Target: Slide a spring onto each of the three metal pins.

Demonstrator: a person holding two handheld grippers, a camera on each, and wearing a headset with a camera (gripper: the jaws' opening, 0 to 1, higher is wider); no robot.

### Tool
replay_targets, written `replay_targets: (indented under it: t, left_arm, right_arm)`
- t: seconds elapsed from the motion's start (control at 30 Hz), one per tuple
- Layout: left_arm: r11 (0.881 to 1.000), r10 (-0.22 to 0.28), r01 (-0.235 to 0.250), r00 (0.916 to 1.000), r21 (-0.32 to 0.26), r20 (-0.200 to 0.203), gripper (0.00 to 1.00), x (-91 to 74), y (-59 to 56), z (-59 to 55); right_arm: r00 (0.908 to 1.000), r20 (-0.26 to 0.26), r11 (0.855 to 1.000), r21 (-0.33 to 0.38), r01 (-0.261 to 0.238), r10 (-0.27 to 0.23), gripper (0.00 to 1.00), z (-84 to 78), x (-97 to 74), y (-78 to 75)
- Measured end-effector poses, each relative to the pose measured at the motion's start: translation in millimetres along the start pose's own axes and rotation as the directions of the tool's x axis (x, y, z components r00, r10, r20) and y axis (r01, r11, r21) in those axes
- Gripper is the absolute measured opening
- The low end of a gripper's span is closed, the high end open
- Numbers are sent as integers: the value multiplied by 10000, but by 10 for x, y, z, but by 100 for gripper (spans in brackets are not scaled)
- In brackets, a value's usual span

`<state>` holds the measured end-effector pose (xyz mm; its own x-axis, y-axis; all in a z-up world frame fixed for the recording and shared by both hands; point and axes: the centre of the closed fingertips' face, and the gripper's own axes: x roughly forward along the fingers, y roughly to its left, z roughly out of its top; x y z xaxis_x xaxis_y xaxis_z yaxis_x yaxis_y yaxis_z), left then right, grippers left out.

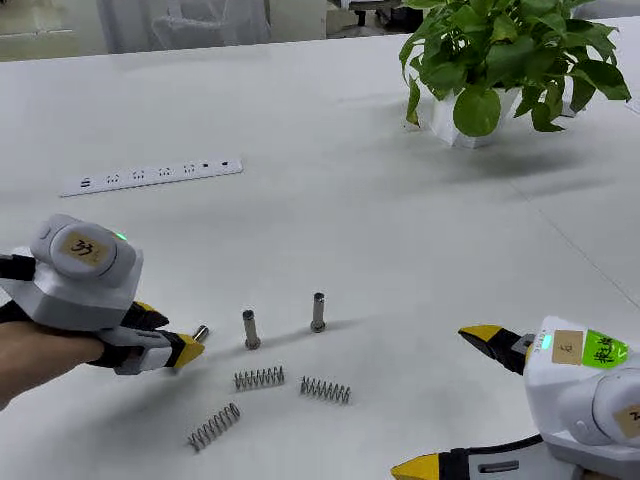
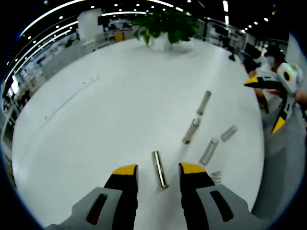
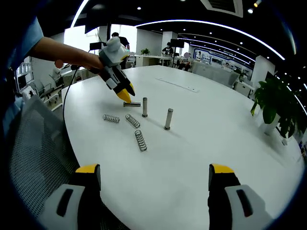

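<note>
The left hand-held gripper (image 1: 188, 348) sits low over the fallen pin (image 2: 159, 170). Its jaws are spread and straddle the shaft with a gap on either side, so nothing is pinched yet. The right hand-held gripper (image 1: 448, 400) hangs wide open at the near side of the surface (image 1: 330, 200), holding nothing. The middle pin (image 1: 250, 328) and the far pin (image 1: 318, 311) stand upright just beyond the fallen one. The three springs (image 1: 259, 378) lie loose in front of them, none on a pin.

What worries me is that the fallen pin is round and smooth (polished metal, by the look of it). If the jaws close off-centre or catch it near one end, I'd expect it to roll or squirt away. The middle pin stands close by, and a sideways swing of the left hand while lifting could topple it. The springs would likely roll at the slightest nudge too.

The left gripper view is the one that settles the grip, with the pin plainly between the yellow tips and daylight on both sides. From the head view the pin just pokes out past a yellow tip, so you could not say. The right gripper view adds the side-on picture, with the fallen pin flat on the surface and its two neighbours standing straight beside it
</note>
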<state>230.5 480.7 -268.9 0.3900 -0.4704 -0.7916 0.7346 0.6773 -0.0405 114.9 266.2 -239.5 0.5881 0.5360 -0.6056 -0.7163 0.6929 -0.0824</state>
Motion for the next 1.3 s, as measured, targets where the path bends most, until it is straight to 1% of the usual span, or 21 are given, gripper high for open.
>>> replay_targets:
  t: [0.07, 0.2, 0.33, 0.4, 0.57, 0.6, 0.63, 0.73, 0.8, 0.97, 1.07, 1.13, 1.17, 1.2, 1.3]
  left_arm:
    - [10000, 31, -31, 10000, -49, -95, 34, 28, 10, -8]
    - [9994, 55, -62, 9998, -354, -194, 26, 94, 21, -5]
    - [9983, 100, -127, 9989, -577, -467, 21, 165, 38, -22]
    - [9977, 106, -141, 9985, -659, -537, 20, 188, 42, -25]
    - [9972, 101, -166, 9960, -724, -890, 16, 240, 38, -52]
    - [9973, 138, -206, 9954, -708, -949, 16, 241, 38, -56]
    - [9975, 141, -204, 9956, -677, -924, 16, 249, 38, -32]
    - [9979, 142, -206, 9946, -621, -1029, 16, 271, 27, -12]
    - [9990, 244, -289, 9919, -344, -1246, 16, 276, 27, -15]
    - [9980, 635, -616, 9833, 166, -1708, 15, 285, 29, -18]
    - [9970, 772, -742, 9787, 225, -1902, 14, 288, 46, -17]
    - [9964, 835, -786, 9744, 316, -2089, 13, 287, 51, -16]
    - [9954, 936, -869, 9702, 396, -2237, 12, 282, 56, -25]
    - [9942, 1034, -939, 9687, 527, -2256, 10, 283, 68, -26]
    - [9935, 1094, -986, 9663, 574, -2330, 10, 291, 84, -45]
  right_arm:
    - [10000, 14, 10000, 12, -7, 7, 94, 4, 1, 1]
    - [10000, -27, 10000, -41, 23, -24, 94, 0, 3, -3]
    - [9999, -14, 9999, -16, 144, -144, 94, 1, -5, -31]
    - [9998, 25, 9998, 34, 173, -173, 94, 8, -9, -40]
    - [9997, 59, 9997, 74, 239, -240, 94, 9, -15, -59]
    - [9997, 71, 9997, 79, 247, -247, 94, 10, -16, -61]
    - [9996, 81, 9996, 98, 253, -254, 94, 12, -17, -64]
    - [9996, 97, 9996, 110, 258, -259, 94, 15, -18, -67]
    - [9996, 94, 9996, 92, 256, -257, 94, 16, -18, -67]
    - [9996, 111, 9997, 65, 255, -256, 94, 24, -17, -66]
    - [9996, 125, 9996, 58, 265, -266, 94, 25, -16, -69]
    - [9996, 110, 9996, 63, 258, -258, 94, 23, -16, -66]
    - [9996, 105, 9997, 44, 260, -260, 94, 20, -15, -68]
    - [9996, 97, 9997, 42, 256, -257, 94, 18, -14, -66]
    - [9997, 62, 9997, 2, 253, -253, 94, 14, -15, -59]
